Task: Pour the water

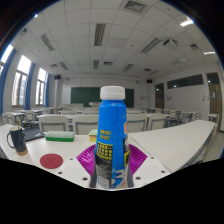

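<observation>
A plastic bottle (112, 135) with a blue label and a white cap stands upright between my fingers. Both magenta pads (87, 158) press against its sides, so my gripper (112, 165) is shut on the bottle. The bottle's base is hidden behind the fingers. A black mug (17, 140) with a handle stands on the white table (170, 145) to the left. A red round lid or coaster (51, 160) lies on the table between the mug and the bottle.
A green sponge-like block (59, 138) lies on the table behind the red disc. Rows of classroom desks and chairs (160, 120) fill the room beyond, with a green blackboard (88, 96) on the far wall and windows (20, 85) on the left.
</observation>
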### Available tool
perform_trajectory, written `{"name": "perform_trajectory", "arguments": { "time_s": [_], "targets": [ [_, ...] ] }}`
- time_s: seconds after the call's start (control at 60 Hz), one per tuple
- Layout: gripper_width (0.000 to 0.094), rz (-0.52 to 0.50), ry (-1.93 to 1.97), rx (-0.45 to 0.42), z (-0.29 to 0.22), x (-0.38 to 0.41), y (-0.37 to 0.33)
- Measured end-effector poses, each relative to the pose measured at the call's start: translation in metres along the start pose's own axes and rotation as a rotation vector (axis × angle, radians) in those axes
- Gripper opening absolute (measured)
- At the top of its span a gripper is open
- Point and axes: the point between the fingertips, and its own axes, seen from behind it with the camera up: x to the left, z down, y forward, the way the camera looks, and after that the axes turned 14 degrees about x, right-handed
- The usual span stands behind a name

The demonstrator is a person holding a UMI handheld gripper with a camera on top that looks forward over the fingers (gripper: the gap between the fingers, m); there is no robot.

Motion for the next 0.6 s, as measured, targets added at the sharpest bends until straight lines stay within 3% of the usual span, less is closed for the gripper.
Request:
{"name": "perform_trajectory", "arguments": {
  "time_s": [0.133, 0.2, 0.433, 0.6],
  "targets": [
    [0.0414, -0.004, -0.065, 0.023, -0.006, 0.011, 0.000],
    [0.0415, 0.045, -0.195, 0.002, -0.025, 0.019, -0.006],
    [0.0416, 0.214, -0.915, -0.175, -0.131, 0.142, -0.037],
    [0.0416, 0.406, -1.587, -0.319, -0.157, 0.224, -0.056]
  ]
}}
